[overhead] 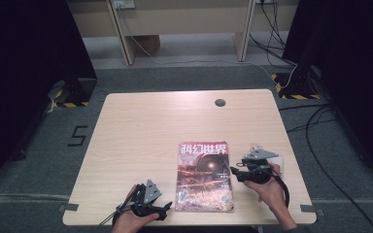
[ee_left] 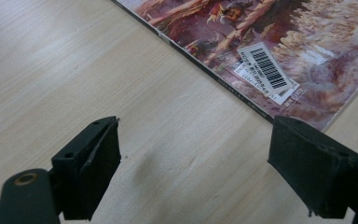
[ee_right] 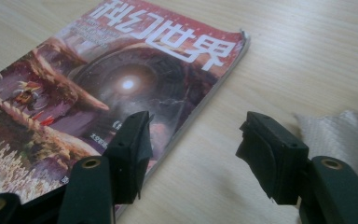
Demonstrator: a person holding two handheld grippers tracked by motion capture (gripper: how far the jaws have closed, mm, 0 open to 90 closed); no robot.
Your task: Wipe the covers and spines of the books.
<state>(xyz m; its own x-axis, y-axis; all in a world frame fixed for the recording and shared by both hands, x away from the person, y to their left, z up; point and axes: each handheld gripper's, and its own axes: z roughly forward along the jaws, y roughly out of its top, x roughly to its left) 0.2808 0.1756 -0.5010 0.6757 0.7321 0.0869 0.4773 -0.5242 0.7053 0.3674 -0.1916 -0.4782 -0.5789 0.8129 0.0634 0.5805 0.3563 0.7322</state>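
The right gripper is standing with its two black jaws apart and nothing between the pads; one jaw is hanging over the right edge of the glossy red-covered magazine with white Chinese title characters, the other over bare wood. Just beyond that outer jaw, a crumpled white cloth is lying on the light wooden desk.

The left gripper is also gaping wide, holding nothing, its jaws hovering over bare desk just beside the magazine's bound left edge near the lower corner, where a white barcode sticker is showing.

In the high view the magazine is lying flat and closed near the desk's front edge, a little right of the middle, with the left gripper just off its front left corner and the right gripper at the middle of its right edge. Each hand is gripping its tool from the front edge. A round grey cable hole is sitting near the far edge.
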